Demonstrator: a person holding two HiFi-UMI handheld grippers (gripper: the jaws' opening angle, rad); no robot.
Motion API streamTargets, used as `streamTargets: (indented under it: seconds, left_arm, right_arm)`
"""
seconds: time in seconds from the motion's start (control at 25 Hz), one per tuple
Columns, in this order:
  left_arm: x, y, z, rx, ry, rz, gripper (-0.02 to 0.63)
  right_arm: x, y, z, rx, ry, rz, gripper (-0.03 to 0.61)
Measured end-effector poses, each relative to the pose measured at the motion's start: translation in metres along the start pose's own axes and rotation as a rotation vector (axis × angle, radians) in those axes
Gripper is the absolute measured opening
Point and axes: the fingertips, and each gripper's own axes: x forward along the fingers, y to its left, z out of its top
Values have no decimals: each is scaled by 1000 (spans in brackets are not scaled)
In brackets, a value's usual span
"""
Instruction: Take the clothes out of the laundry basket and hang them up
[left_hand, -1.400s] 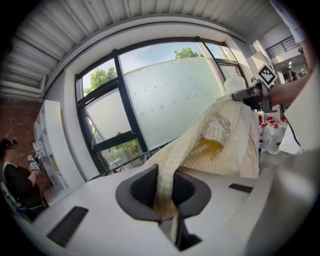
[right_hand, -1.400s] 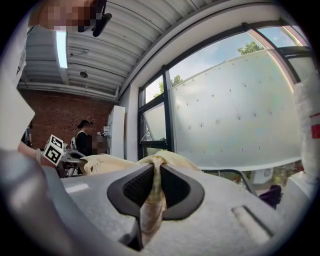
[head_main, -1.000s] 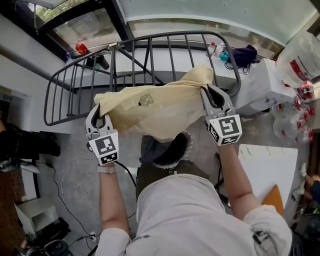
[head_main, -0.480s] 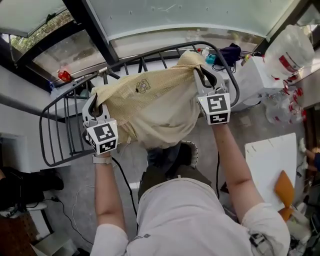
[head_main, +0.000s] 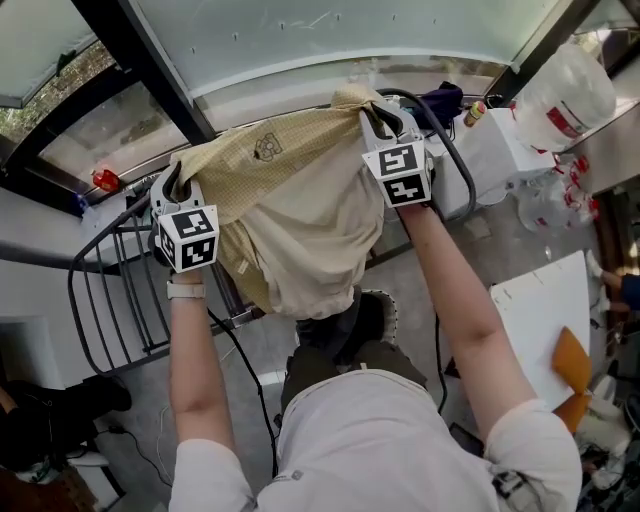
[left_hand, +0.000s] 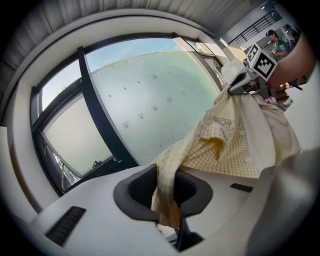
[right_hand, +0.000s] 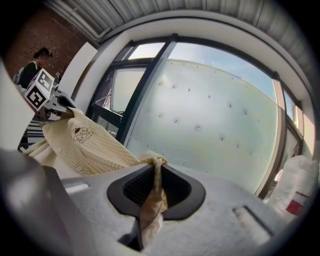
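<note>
A pale yellow checked garment (head_main: 290, 210) with a small bear print hangs stretched between my two grippers. It hangs over the dark metal drying rack (head_main: 110, 300), close to the window. My left gripper (head_main: 176, 178) pinches one bunched corner; its jaws have just been opening a little, and the cloth (left_hand: 225, 145) still runs between them at the left gripper (left_hand: 164, 192). My right gripper (head_main: 377, 112) is shut on the other corner, and a twisted strand of cloth (right_hand: 85, 145) is clamped in the right gripper (right_hand: 154, 192). Each gripper view shows the other gripper far off.
A dark window frame post (head_main: 140, 70) crosses just behind the garment. A white box (head_main: 500, 150) and a large clear bag (head_main: 565, 90) stand at the right. A white board (head_main: 540, 320) lies on the floor. A red object (head_main: 105, 180) sits on the sill.
Both grippers have carried the garment forward across the rack toward the window. The cloth now hangs past the rack's far rail, and less of the rack shows.
</note>
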Motion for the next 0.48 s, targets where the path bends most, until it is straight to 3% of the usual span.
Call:
streamTargets:
  seconds: [0.12, 0.48]
  left_arm:
    - [27, -19, -27, 25, 81, -72, 73]
    - [60, -84, -121, 51, 285, -227, 74]
  right_arm:
    - [23, 11, -28, 10, 85, 29, 41]
    - [44, 54, -126, 66, 293, 141, 45]
